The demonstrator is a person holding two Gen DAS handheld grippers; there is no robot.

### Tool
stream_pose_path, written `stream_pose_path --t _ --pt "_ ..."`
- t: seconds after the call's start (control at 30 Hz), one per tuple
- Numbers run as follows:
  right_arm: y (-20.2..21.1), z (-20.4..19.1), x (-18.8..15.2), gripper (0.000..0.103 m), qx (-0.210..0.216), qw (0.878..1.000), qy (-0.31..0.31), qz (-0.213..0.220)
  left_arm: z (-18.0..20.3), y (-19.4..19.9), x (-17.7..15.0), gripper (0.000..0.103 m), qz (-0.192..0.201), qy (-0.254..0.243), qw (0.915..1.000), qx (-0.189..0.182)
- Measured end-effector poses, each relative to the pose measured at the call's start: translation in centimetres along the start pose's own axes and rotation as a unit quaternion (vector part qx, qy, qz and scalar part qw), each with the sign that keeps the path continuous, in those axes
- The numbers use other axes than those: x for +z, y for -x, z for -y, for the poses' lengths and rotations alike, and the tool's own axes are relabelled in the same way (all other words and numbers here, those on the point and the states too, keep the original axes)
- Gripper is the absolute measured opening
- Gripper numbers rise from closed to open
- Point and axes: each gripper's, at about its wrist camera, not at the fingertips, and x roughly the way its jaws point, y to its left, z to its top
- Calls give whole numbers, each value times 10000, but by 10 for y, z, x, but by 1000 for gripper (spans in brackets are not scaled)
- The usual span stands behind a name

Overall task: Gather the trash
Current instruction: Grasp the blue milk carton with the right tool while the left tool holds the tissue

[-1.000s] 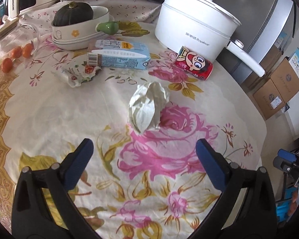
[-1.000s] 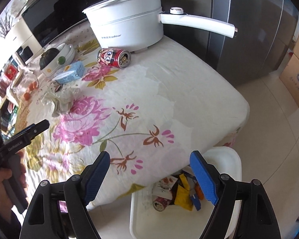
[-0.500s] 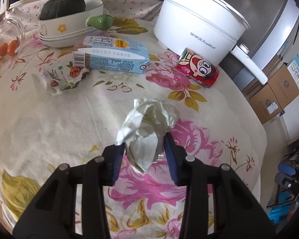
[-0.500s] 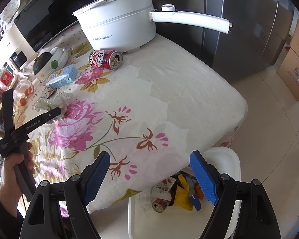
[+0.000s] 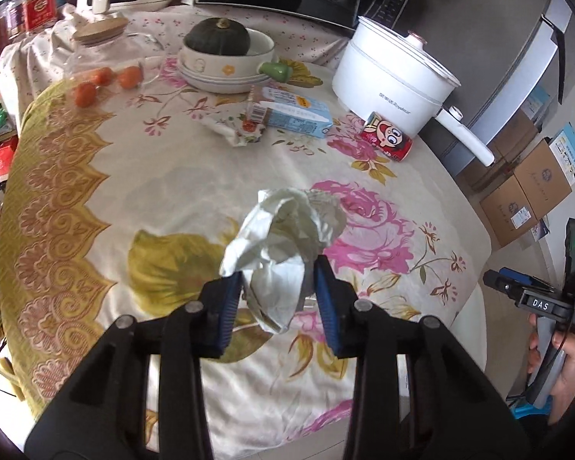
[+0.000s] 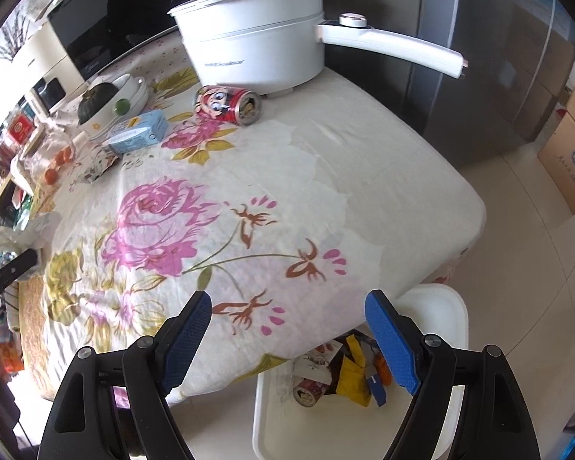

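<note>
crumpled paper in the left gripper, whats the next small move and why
Probably carry it right, toward the white bin on the floor past the table edge. The left gripper is shut on the crumpled paper, which looks lifted off the cloth, and the bin already holds trash. The right gripper is open and empty.

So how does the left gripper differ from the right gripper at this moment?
The left gripper is shut on the crumpled white paper, lifted above the tablecloth; the right gripper is open and holds nothing. Both have blue pads on black jaws.
</note>
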Motion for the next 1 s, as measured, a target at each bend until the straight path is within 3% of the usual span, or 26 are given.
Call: stream_pose_path --t 0.13,0.4,0.7,1.0 --pt "-13 -32 13 84 170 9992 319 -176 -22 10 3 39 87 399 9990 -172" --pt "-54 -130 82 84 464 9817 1847 -63 -46 25 17 39 358 322 9988 -64" --pt "-121 -198 149 86 639 9384 3397 -28 -83 37 19 39 458 388 9981 118" --pt "-175 -244 179 88 314 8794 4750 -42 -85 29 17 39 262 363 9989 117"
